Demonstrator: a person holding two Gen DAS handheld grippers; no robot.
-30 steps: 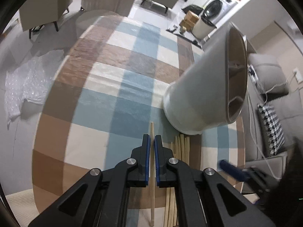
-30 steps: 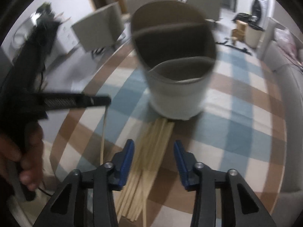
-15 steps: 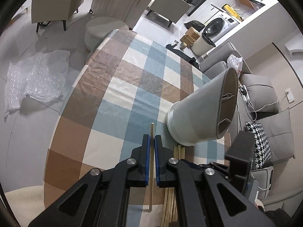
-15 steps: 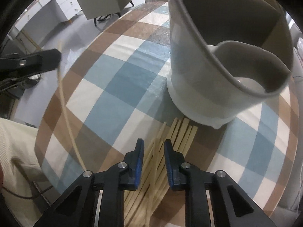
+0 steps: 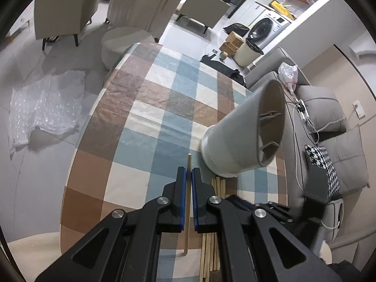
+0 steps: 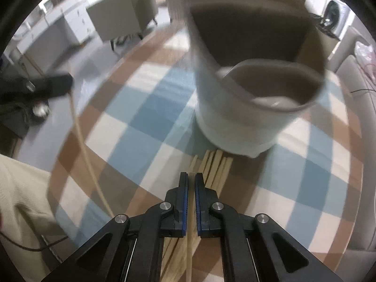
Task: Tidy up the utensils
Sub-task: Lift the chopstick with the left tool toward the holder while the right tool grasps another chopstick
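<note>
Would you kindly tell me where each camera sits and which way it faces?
Left wrist: on the left gripper, high, looking down the checked table; jaws pinch one chopstick.
Right wrist: on the right gripper, low, facing the holder; jaws closed on a chopstick over the pile.
Shared: holder, pile, each other's gripper.

Left claw [image 5: 189,176]: matte black linkage arms showing triangular cut-outs, round silver pivot screws sitting at each joint, blue pads [image 5: 184,197] lining the inner faces of the fingers. Right claw [image 6: 191,181]: same build, black arms, silver screws, blue ribbed pads [image 6: 185,202]. Cream fabric, sleeve or trouser, I can't tell which [image 6: 21,202], showing at the right view's lower-left edge, thin black cable [image 6: 28,246] running across it.
</note>
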